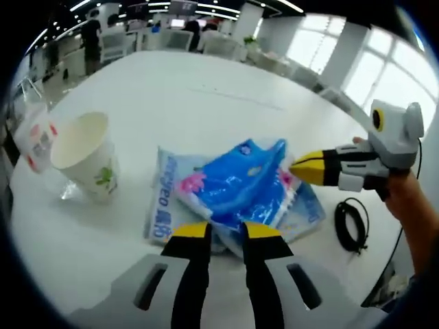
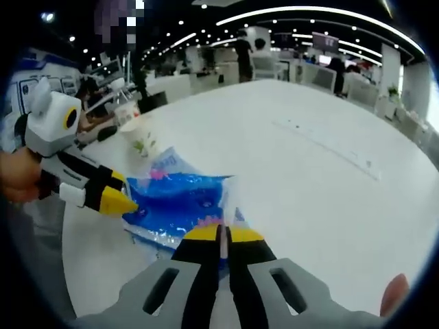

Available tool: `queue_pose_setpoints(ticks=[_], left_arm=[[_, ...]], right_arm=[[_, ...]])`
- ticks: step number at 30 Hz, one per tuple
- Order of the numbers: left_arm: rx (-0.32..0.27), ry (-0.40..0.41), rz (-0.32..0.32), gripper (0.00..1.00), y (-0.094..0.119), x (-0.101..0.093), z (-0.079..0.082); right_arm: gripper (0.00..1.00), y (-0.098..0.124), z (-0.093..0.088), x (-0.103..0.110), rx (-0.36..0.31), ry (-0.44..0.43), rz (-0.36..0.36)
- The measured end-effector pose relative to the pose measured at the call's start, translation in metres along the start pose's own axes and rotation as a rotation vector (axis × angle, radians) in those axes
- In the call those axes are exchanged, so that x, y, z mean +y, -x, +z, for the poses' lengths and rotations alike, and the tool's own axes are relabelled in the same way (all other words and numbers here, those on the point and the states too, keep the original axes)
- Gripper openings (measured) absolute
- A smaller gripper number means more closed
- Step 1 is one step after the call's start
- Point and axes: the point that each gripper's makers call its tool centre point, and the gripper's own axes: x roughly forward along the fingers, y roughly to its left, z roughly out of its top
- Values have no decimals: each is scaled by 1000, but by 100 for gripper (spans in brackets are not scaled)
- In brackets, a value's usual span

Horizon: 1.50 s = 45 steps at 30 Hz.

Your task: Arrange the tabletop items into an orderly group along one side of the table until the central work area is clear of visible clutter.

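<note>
An open-plan office. Long ceiling light strips (image 2: 309, 12) run above rows of white chairs (image 1: 221, 45). A big white desk (image 2: 322, 157) sits beside bright windows (image 1: 394, 72).

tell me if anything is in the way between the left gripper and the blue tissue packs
Nothing visible. The left gripper sits right at the near edge of the blue plastic tissue packs. The white paper cup stands off to the side, and the right gripper touches the packs' far side.

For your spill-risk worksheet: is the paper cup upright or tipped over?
Upright. The paper cup stands on its base on the table, open mouth up.
</note>
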Motion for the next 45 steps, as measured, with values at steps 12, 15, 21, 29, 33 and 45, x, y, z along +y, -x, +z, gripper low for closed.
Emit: queue_pose_setpoints(ticks=[12, 15, 21, 29, 33, 45], left_arm=[[-21, -13, 3, 0, 0, 8, 11], [-39, -10, -14, 0, 3, 3, 20], [-79, -43, -51, 0, 7, -15, 43], [-110, -109, -117, 0, 6, -56, 63], [-119, -144, -152, 0, 5, -80, 70], [-103, -267, -242, 0, -22, -150, 72]], right_arm=[[3, 12, 0, 8, -20, -32, 7], [3, 21, 7, 6, -44, -37, -10], [3, 43, 14, -5, -90, -56, -52], [3, 82, 10, -28, -130, -91, -138], [3, 102, 3, -38, -138, -108, -182], [3, 150, -33, -80, -129, -162, -309]])
